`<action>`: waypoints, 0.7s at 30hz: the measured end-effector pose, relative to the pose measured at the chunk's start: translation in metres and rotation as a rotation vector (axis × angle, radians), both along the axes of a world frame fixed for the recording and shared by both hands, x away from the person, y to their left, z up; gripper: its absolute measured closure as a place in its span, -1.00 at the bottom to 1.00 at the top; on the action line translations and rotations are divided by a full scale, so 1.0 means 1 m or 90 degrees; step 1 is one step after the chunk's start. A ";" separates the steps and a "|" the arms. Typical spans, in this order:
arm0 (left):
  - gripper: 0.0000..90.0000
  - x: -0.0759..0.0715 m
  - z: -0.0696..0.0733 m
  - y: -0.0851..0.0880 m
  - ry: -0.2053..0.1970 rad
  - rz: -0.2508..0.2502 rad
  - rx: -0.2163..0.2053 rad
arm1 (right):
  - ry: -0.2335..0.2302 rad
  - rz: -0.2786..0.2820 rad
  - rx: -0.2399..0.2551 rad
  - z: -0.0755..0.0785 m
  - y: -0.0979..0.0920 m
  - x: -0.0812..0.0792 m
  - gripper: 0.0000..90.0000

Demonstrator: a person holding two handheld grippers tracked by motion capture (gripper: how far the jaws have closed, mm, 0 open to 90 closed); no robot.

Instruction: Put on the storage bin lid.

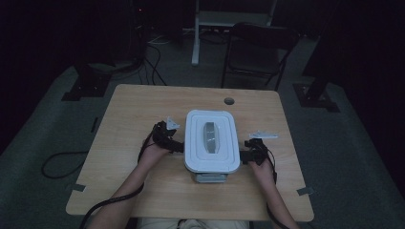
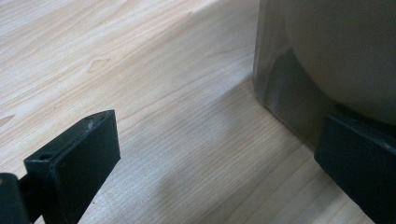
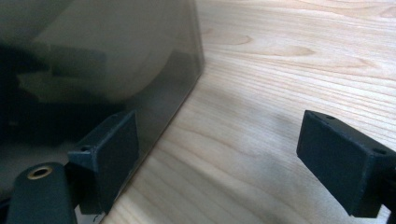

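A clear storage box with a white lid (image 1: 211, 140) and a grey handle (image 1: 210, 138) stands mid-table, toward the front edge. My left gripper (image 1: 178, 146) sits low against the box's left side. In the left gripper view it is open (image 2: 219, 135) with bare wood between the jaws, and one fingertip (image 2: 359, 158) rests by the smoky box wall (image 2: 280, 88). My right gripper (image 1: 244, 156) is at the box's right side. In the right gripper view it stands open (image 3: 219, 140), with one fingertip (image 3: 109, 149) right against the box wall (image 3: 154, 70) and the other (image 3: 341, 161) over the wood.
The wooden table (image 1: 138, 105) has a round cable hole (image 1: 229, 101) behind the box. A dark chair (image 1: 258, 50) and a white stand leg (image 1: 195, 38) are beyond the far edge. A cable (image 1: 57, 164) loops on the floor at the left.
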State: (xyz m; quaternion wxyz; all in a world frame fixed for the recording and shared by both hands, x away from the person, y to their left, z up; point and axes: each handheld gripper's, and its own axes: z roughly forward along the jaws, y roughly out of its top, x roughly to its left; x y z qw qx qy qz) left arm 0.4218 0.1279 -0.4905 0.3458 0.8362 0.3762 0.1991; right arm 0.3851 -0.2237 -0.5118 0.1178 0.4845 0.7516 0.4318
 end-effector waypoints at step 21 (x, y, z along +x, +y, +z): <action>-0.98 -0.018 0.010 0.019 -0.006 -0.013 -0.039 | -0.050 -0.047 -0.005 0.008 -0.018 -0.002 -0.71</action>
